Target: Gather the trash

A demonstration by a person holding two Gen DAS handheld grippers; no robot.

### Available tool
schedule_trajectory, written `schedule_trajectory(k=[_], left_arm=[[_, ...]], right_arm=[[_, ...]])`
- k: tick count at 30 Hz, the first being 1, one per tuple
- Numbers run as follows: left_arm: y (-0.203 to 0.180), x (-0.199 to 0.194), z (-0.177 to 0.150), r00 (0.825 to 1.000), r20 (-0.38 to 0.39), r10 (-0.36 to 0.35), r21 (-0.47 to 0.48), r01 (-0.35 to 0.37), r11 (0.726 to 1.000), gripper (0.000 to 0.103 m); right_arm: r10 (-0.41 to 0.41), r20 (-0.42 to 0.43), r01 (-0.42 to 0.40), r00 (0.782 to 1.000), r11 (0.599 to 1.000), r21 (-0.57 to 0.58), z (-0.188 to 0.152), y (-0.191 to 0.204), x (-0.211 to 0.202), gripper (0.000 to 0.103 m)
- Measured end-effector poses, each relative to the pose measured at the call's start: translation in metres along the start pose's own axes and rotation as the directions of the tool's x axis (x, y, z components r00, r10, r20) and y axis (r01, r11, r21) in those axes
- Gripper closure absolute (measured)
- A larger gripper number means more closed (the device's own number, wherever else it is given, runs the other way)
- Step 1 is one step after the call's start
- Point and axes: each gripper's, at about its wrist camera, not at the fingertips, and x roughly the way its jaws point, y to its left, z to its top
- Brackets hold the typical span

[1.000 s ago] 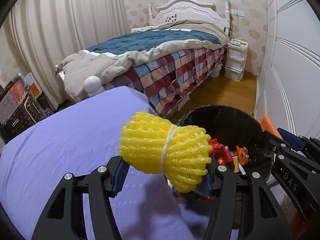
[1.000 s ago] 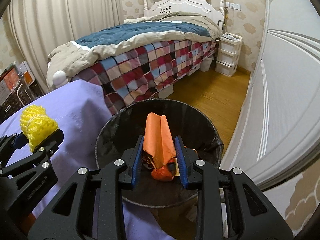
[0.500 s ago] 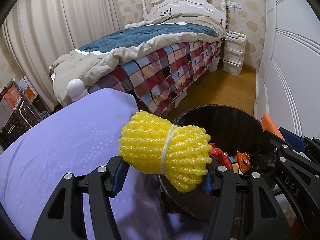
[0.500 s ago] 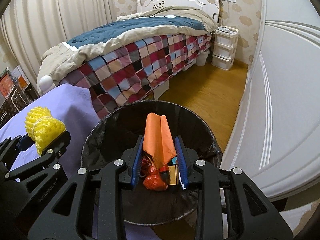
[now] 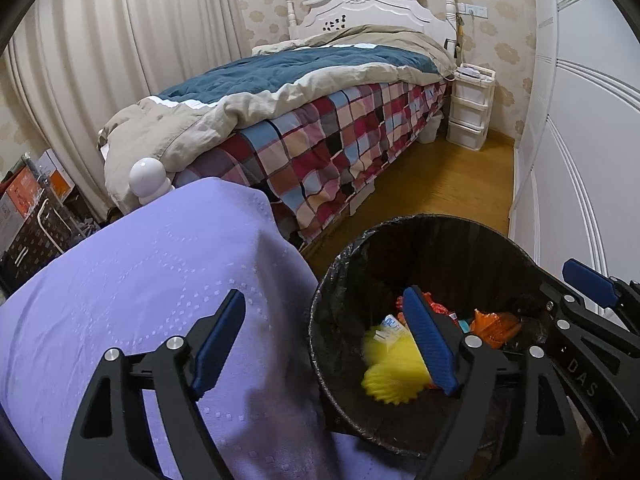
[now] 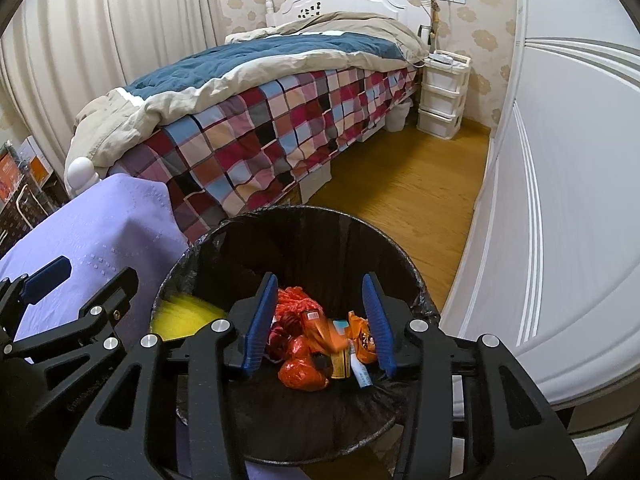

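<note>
Bedroom, black bin (image 6: pixel 224 236) | left tongs (image 5: pixel 324 340) wide apart, empty | right tongs (image 6: pixel 320 320) apart, empty, above trash (image 6: pixel 300 372)

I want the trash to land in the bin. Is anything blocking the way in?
Nothing visible blocks it. The black trash bin has no lid, and both the left hand-held gripper and right hand-held gripper are open with nothing between the fingers. The yellow foam net and orange wrapper are inside it.

One trash bin (image 6: pixel 208 240), one bed (image 6: pixel 280 92), one drawer unit (image 6: pixel 442 96), two grippers.
</note>
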Motion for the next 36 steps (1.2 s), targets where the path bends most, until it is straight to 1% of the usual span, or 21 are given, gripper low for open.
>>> schedule_trajectory(k=[3, 5, 7, 11, 13, 15, 20, 24, 31, 36], left_arm=[[0.002, -0.001, -0.001, 1.000, 0.001, 0.000, -0.010, 0.000, 1.000, 0.022], [0.004, -0.002, -0.001, 1.000, 0.005, 0.003, -0.011, -0.003, 1.000, 0.022], [0.005, -0.005, -0.002, 1.000, 0.013, 0.010, -0.006, -0.010, 1.000, 0.021], [0.008, -0.011, -0.002, 0.999, 0.035, 0.030, -0.002, -0.030, 1.000, 0.020], [0.011, -0.015, -0.003, 0.999, 0.042, 0.031, -0.007, -0.031, 1.000, 0.020], [0.015, -0.020, -0.004, 0.998, 0.048, 0.034, -0.012, -0.033, 0.999, 0.019], [0.024, -0.035, -0.009, 0.996, 0.067, 0.054, -0.022, -0.053, 0.998, 0.019], [0.032, -0.050, -0.014, 0.995, 0.081, 0.053, -0.035, -0.050, 0.998, 0.019], [0.045, -0.075, -0.024, 0.994, 0.102, 0.049, -0.048, -0.045, 0.998, 0.019], [0.054, -0.092, -0.034, 0.992, 0.111, 0.053, -0.061, -0.046, 0.997, 0.018]], right_arm=[[-0.012, 0.013, 0.012, 1.000, 1.000, 0.001, 0.000, -0.001, -0.002, 0.048], [-0.015, 0.016, 0.015, 1.000, 1.000, 0.004, -0.001, -0.002, -0.003, 0.046], [-0.018, 0.019, 0.018, 1.000, 1.000, 0.005, -0.001, -0.002, -0.004, 0.040], [-0.030, 0.030, 0.030, 0.999, 1.000, 0.002, -0.002, -0.002, -0.009, 0.036], [-0.031, 0.036, 0.031, 0.999, 1.000, 0.003, -0.003, 0.000, -0.012, 0.030], [-0.036, 0.044, 0.036, 0.998, 0.999, -0.001, -0.004, 0.002, -0.016, 0.027], [-0.035, 0.053, 0.036, 0.998, 0.999, -0.013, -0.007, 0.008, -0.027, 0.024], [-0.030, 0.067, 0.031, 0.997, 0.999, -0.013, -0.013, 0.015, -0.039, 0.018], [-0.012, 0.080, 0.014, 0.997, 0.999, -0.030, -0.022, 0.028, -0.061, 0.014], [-0.002, 0.100, 0.007, 0.995, 0.998, -0.055, -0.029, 0.040, -0.082, 0.013]])
